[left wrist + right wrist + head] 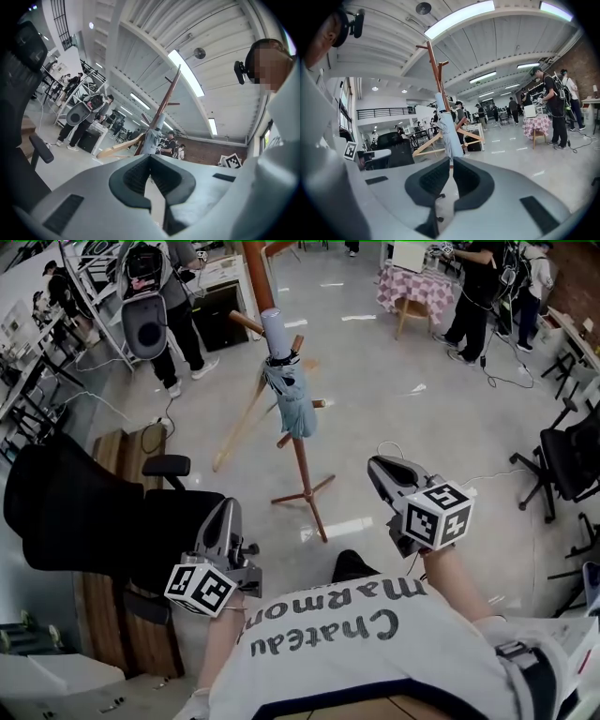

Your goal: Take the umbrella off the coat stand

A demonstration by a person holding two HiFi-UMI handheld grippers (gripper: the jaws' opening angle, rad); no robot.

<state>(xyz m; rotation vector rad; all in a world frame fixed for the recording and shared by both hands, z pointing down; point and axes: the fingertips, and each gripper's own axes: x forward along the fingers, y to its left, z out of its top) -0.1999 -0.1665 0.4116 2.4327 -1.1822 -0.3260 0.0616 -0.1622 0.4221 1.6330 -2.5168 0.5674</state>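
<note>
A folded pale blue umbrella [284,376] hangs upright on the wooden coat stand [256,277], a step ahead of me on the grey floor. My left gripper [226,509] is held low at the left, well short of the stand, jaws together and empty. My right gripper [377,466] is at the right, also short of the stand, shut with nothing in it. In the left gripper view the umbrella [152,139] shows just above the closed left gripper [150,157]. The right gripper view has the umbrella [446,127] straight beyond the closed right gripper [451,160].
A black office chair [84,512] stands close at my left. A wooden bar [241,425] leans against the stand. People stand at the back left [164,296] and back right [478,296], beside a checkered table [417,287]. Another black chair [572,460] is at the right.
</note>
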